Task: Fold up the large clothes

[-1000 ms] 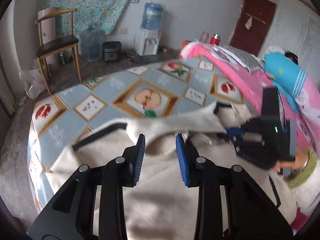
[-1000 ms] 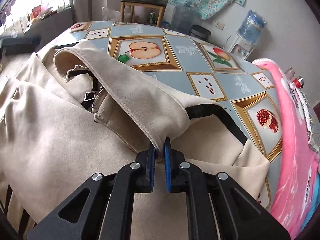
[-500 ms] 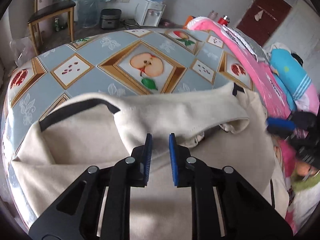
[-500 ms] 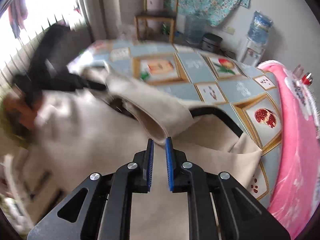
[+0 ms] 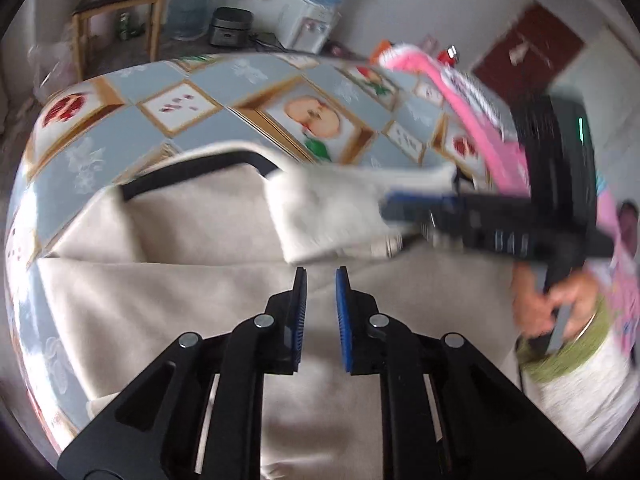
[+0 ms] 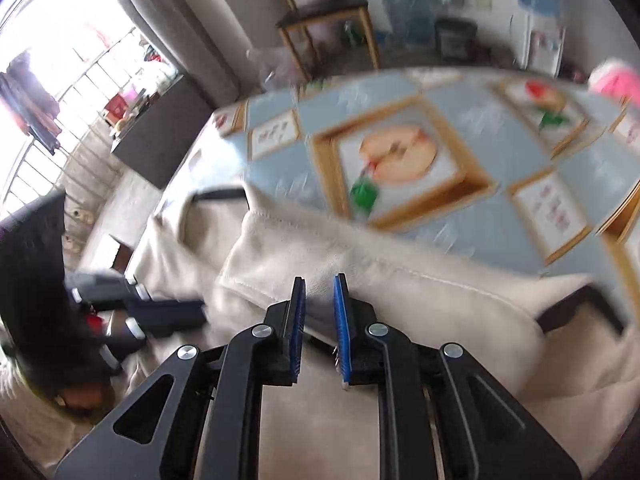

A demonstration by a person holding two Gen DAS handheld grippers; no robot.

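The jacket (image 5: 180, 248) lies spread on the surface (image 5: 224, 120), its sleeve (image 5: 328, 208) folded across the body. A second ago the right gripper (image 6: 320, 284) was pinching that sleeve. Its fingers have just been opening to a narrow gap, and it has swung round over the sleeve's fold. Whether cloth is in the gap I cannot tell. The left gripper (image 5: 321, 276) has dropped toward the jacket body and its fingers have just been closing. They stand slightly apart with nothing visibly between them. The sleeve fold looks laid, so smoothing or the next fold likely follows. The left view alone shows the right fingers at the cuff and the hand (image 5: 560, 300) behind them. The right view alone shows the sleeve's stitched edge and the window side.
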